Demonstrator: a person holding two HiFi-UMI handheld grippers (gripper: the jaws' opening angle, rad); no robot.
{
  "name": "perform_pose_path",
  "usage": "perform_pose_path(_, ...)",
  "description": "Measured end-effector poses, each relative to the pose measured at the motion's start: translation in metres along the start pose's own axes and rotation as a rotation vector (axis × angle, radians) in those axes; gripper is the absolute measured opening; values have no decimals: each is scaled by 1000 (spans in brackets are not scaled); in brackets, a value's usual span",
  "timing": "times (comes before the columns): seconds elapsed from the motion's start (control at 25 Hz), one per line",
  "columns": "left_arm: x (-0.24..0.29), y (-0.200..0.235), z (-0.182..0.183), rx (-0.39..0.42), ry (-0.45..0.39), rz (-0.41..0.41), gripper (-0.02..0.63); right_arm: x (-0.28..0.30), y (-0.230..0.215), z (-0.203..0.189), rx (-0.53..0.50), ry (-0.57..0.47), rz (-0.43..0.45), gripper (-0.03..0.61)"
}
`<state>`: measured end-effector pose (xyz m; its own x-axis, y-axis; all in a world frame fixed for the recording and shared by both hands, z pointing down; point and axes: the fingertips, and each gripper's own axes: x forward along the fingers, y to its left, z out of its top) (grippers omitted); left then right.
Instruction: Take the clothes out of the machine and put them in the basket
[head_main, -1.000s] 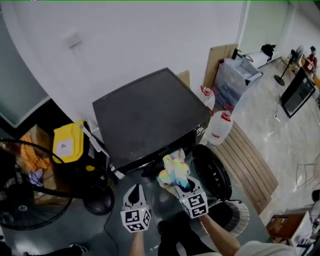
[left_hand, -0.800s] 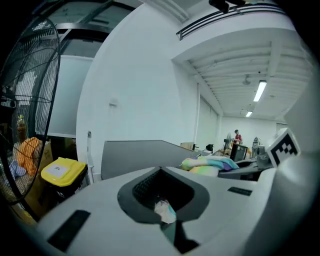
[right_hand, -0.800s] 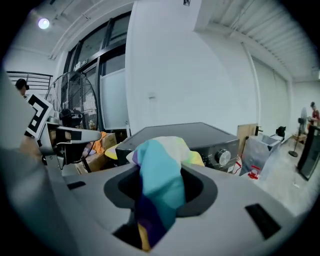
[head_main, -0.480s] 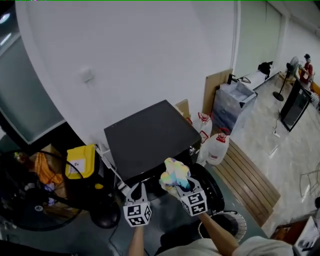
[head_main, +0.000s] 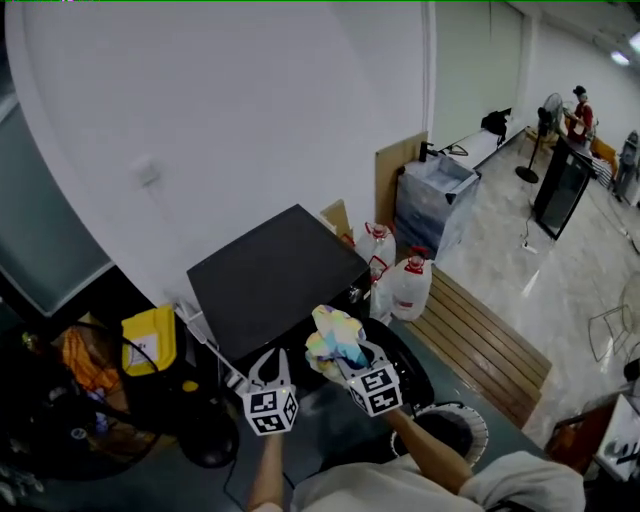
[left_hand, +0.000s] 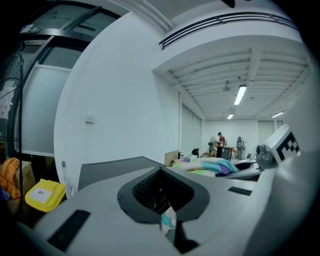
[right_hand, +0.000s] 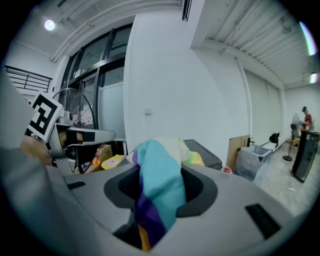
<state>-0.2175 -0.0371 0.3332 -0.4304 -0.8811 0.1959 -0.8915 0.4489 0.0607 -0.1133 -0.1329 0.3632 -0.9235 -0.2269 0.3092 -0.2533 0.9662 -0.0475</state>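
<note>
The dark washing machine stands against the white wall, its round door hanging open at the front. A bunched cloth in teal, purple, yellow and white is held up in front of the machine, with my right gripper shut on it. In the right gripper view the cloth drapes over the closed jaws. My left gripper is beside it on the left, jaws together; only a tiny pale scrap shows deep between them. The round basket sits on the floor at lower right.
A yellow container and a floor fan stand left of the machine. Two water jugs and a slatted wooden pallet lie to its right. A person stands far off.
Both grippers have risen, the right one carrying the cloth up and away from the machine's opening. The machine now looks smaller and farther below.
</note>
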Motion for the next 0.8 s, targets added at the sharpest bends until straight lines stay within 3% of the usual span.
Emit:
perform_pose_path(0.48,25,-54,14,58,-8,-326,18,-51,-14,-8,79,-43,-295,173)
perform_pose_path(0.8,19,-152,5,87,16,-624,18,-153,-40,-32,154,-37,-602,173)
